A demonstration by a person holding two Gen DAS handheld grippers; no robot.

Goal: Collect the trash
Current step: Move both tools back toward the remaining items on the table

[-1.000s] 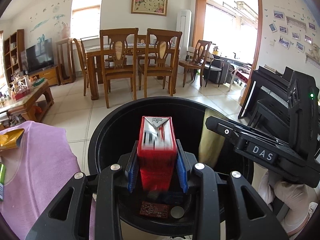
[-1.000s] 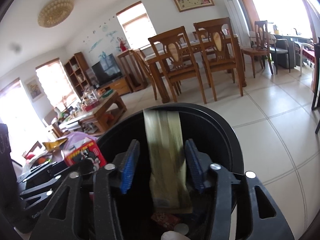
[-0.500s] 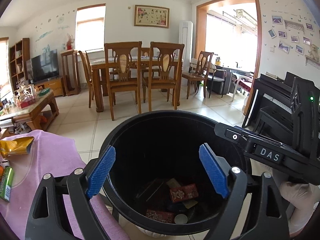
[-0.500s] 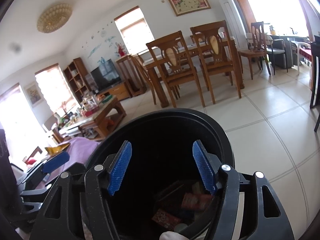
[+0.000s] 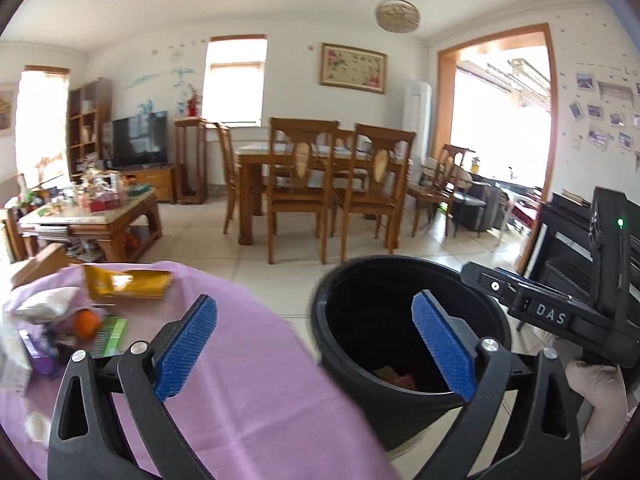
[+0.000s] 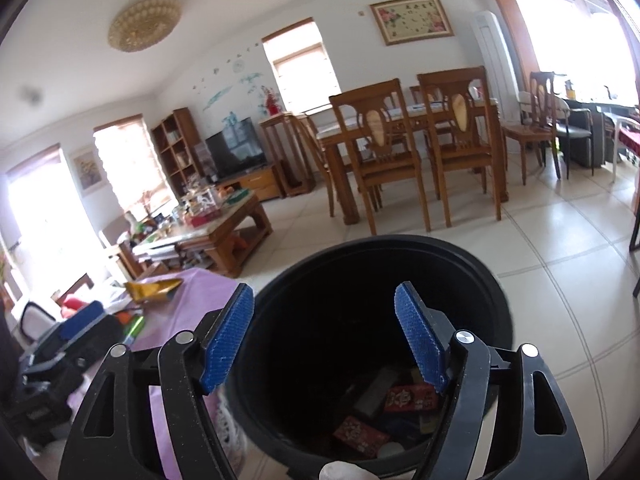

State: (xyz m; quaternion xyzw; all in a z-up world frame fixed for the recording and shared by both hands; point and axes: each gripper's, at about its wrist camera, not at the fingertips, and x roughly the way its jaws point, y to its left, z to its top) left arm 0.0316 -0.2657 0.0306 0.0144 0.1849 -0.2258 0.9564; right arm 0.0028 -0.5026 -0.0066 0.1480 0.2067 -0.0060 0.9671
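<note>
Now both grippers pointed slightly downward with nothing between their blue pads. The left gripper [image 5: 314, 350] stood spread wide, its jaws having just been opening, straddling the edge of the purple-covered desk [image 5: 256, 380] and the black bin [image 5: 408, 344] beside it. The right gripper [image 6: 326, 340], released too and just opening further, hung over the bin [image 6: 384, 320], with a gloved hand [image 5: 596, 396] beneath it. Inside the bin lay red packets [image 6: 410, 398] and other wrappers on the bottom. On the desk, well apart from the bin, sat a yellow wrapper [image 5: 128, 285], an orange fruit [image 5: 87, 321] and a green packet [image 5: 112, 334].
</note>
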